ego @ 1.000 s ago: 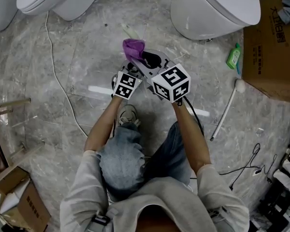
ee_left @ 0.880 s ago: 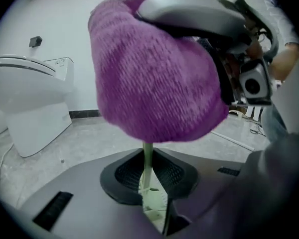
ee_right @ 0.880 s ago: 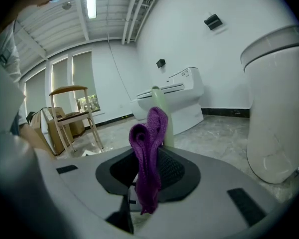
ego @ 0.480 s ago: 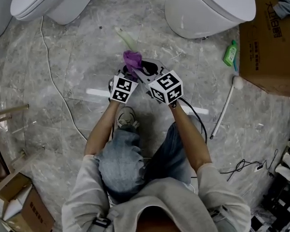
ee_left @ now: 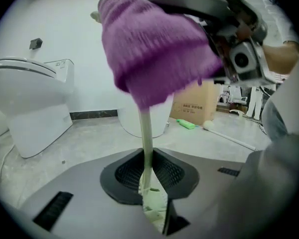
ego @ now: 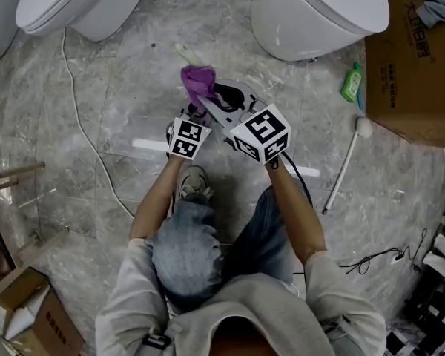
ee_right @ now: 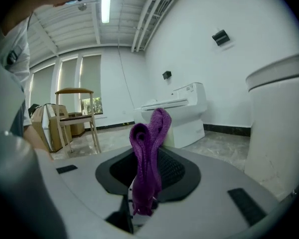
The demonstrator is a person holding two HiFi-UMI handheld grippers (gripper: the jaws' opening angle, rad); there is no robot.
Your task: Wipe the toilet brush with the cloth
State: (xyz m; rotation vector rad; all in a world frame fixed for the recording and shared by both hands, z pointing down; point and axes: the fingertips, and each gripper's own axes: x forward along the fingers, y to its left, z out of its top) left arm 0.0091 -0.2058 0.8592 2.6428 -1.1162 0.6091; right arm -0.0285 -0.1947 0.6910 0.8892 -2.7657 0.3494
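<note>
**Cloth (ego: 198, 82) shifts toward 11 o'clock along the toilet brush (ego: 187, 53)**

Since half a second ago, the purple cloth sits farther out along the brush, away from the person. The left gripper (ee_left: 152, 203) pinches the slim, smooth, pale green shaft (ee_left: 145, 133), jaws narrow on it. In the head view the shaft's long axis runs from there toward 11 o'clock. The right gripper (ee_right: 139, 203), reaching in from 4 o'clock, clamps the soft ribbed cloth, which drapes over the shaft just beyond the left jaws. Of the 2, the right looks set to stroke along that axis.
</note>
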